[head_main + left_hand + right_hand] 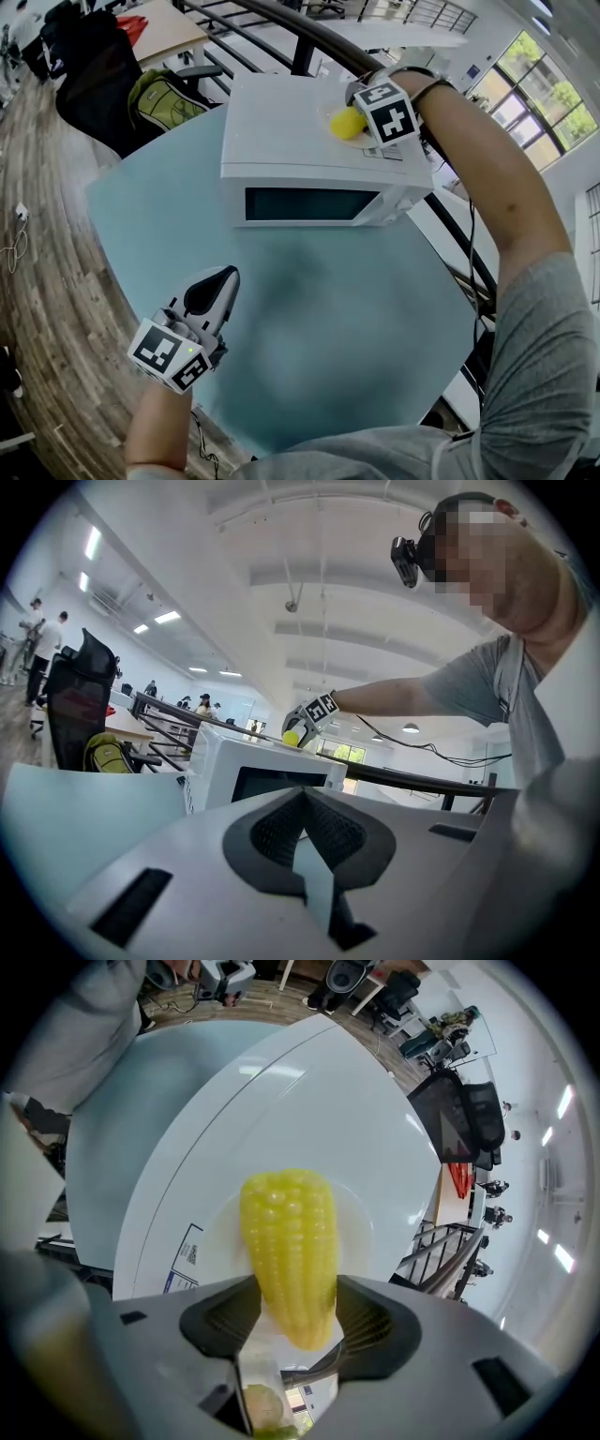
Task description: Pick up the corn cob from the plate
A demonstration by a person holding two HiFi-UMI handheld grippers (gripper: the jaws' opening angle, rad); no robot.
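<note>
On the light blue table [375, 309] stands a white microwave [309, 141], with its dark door window turned to the near side. On the top of the microwave, near its far right corner, lies a white plate [364, 1215], and the yellow corn cob [289, 1251] is over this plate. The right gripper [356, 119] reaches to this place from the right. In the right gripper view its two jaws stand on both sides of the thick end of the cob, and the ribbed pads [367, 1321] press on it, so this gripper is grasping the corn cob. The narrow end of the cob points away from the gripper, over the plate. I cannot tell if the cob touches the plate or is already a little above it. The left gripper [225, 276] is well apart from the microwave, at the near left side above the table. Its jaws are clenched together and there is nothing between them. Beyond the table, at the far left, a green backpack [169, 98] lies beside a black chair [94, 75].
</note>
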